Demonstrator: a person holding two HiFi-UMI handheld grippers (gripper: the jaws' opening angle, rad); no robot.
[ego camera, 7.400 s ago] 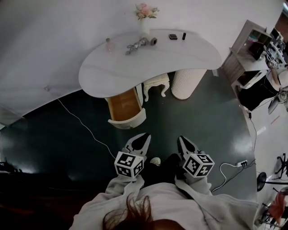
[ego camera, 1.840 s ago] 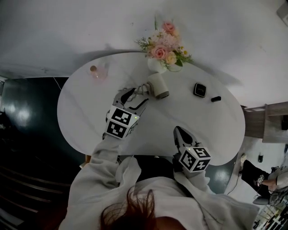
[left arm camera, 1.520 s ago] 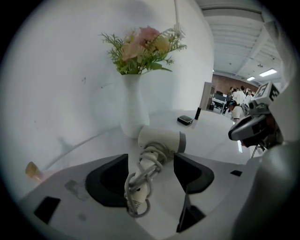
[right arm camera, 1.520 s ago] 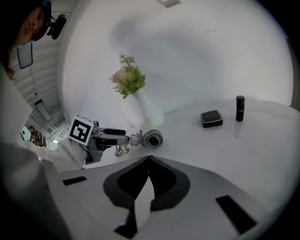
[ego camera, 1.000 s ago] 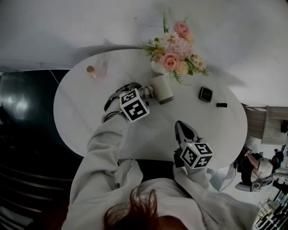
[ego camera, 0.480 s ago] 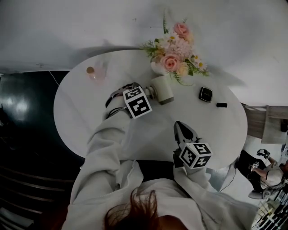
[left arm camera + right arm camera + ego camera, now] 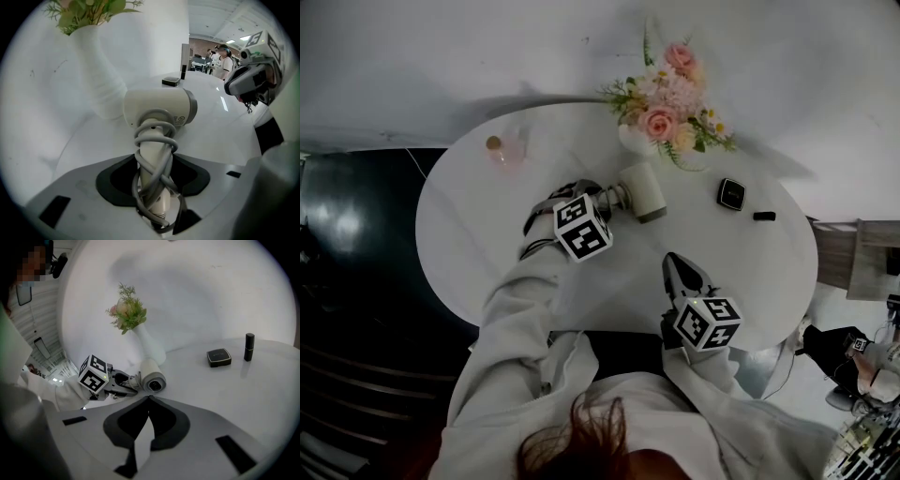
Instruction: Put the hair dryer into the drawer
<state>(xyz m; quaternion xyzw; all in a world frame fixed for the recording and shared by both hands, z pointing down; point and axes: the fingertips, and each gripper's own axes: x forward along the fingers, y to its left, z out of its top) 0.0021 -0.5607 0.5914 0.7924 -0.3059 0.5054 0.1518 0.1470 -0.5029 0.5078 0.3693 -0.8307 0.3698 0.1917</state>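
left gripper view: left fingers just closed onto hair dryer; right fingers together.

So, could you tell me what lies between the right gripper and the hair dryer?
Only bare white tabletop; nothing stands between the right gripper and the hair dryer. The head view shows this, and the right gripper view agrees.

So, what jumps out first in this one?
The left gripper, whose jaws have just been closing, clamps the cord-wrapped handle of the cream hair dryer lying on the white table. Right behind it stands a vase of pink flowers. The right gripper hangs shut and empty over the table's near edge.
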